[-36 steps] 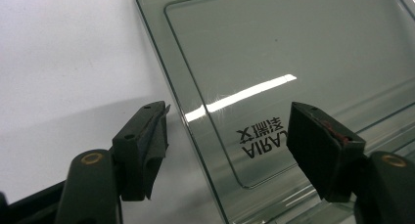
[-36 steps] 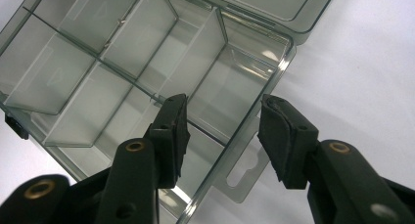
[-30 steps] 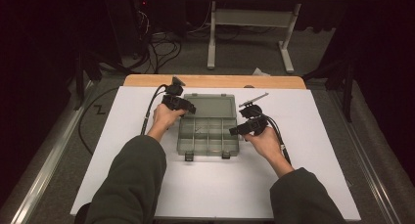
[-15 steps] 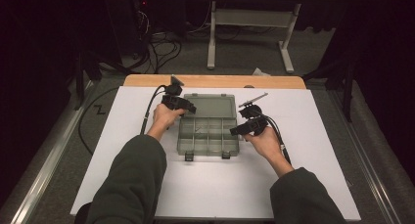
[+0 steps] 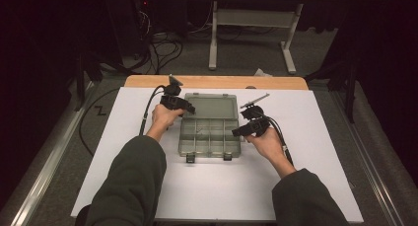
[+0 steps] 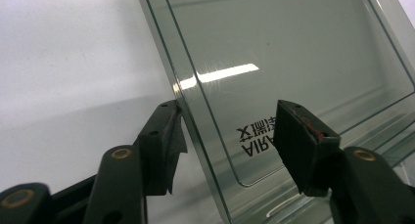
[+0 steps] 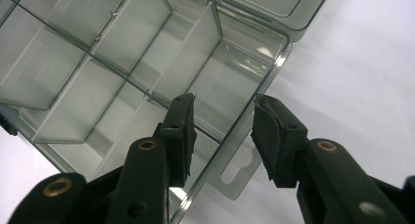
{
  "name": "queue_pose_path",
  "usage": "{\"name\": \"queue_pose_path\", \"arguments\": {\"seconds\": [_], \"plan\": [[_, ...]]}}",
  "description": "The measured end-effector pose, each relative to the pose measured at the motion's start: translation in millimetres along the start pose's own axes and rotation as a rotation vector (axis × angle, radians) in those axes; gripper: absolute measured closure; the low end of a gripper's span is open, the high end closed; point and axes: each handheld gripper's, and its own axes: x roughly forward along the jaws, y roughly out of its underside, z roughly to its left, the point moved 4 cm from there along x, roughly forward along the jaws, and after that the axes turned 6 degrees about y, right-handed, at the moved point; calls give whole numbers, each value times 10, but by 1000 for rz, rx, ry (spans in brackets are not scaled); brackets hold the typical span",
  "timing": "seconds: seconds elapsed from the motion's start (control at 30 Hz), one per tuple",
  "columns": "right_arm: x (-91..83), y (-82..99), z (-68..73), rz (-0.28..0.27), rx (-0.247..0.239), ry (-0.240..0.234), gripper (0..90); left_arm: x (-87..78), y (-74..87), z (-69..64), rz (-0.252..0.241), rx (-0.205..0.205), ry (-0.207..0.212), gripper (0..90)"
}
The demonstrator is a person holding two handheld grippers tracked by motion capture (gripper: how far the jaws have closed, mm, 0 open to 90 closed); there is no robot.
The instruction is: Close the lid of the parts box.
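the left gripper (image 6: 227, 136), jaws apart and just been closing astride the open lid's (image 6: 293, 53) edge, and the right gripper (image 7: 222, 136), jaws apart astride the organizer box's (image 5: 210, 132) side wall mid-table, could skid off slick plastic, dropping the lid.

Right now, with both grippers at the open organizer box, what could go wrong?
1. The left gripper straddles the lid edge with its jaws just closing, not yet pinching; the smooth clear plastic might slip out.
2. The right gripper straddles the tray side wall by the hang tab, open. If the lid swings, the light box may slide on the white table.
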Motion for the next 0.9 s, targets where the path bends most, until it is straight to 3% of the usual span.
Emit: {"name": "queue_pose_path", "arguments": {"seconds": [0.27, 0.9], "plan": [[0, 3, -3, 1, 2, -1, 620, -81, -7, 3, -19, 10, 7, 535], [-2, 16, 16, 3, -9, 7, 625, -306, -5, -96, -106, 100, 12, 607]]}}
